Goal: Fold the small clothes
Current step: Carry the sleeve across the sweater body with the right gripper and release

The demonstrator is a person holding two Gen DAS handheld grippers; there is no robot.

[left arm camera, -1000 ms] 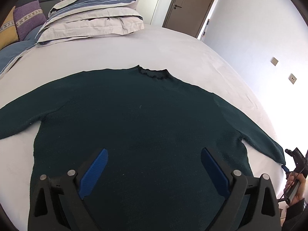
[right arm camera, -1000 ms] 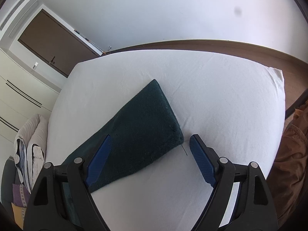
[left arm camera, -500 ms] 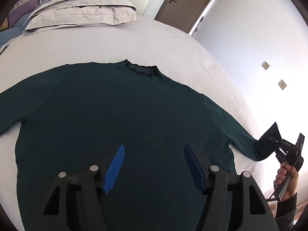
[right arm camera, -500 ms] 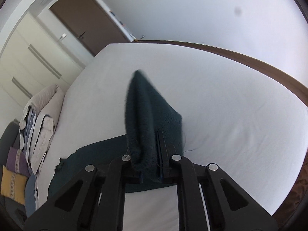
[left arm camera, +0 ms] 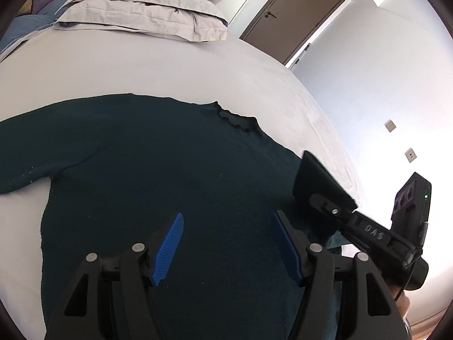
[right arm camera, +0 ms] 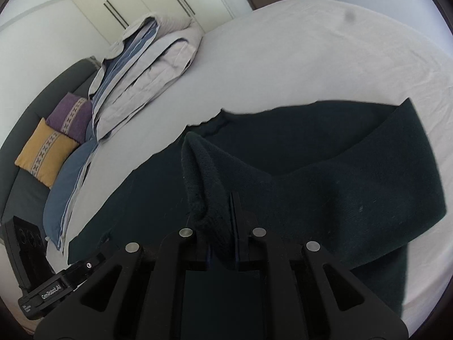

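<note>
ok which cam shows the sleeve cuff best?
Right wrist: the cuff is close up, pinched in the right tool. Left wrist shows it only as a small dark flap at that tool's tip.

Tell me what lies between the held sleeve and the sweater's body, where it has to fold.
Nothing visible. The right gripper holds the sleeve over the sweater; its dark front is bare. The left gripper hovers open above it.

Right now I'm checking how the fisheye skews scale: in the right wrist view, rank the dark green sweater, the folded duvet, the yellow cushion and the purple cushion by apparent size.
1. dark green sweater, nearest the camera
2. folded duvet
3. yellow cushion and purple cushion: too alike to rank; the purple one is partly hidden.
</note>
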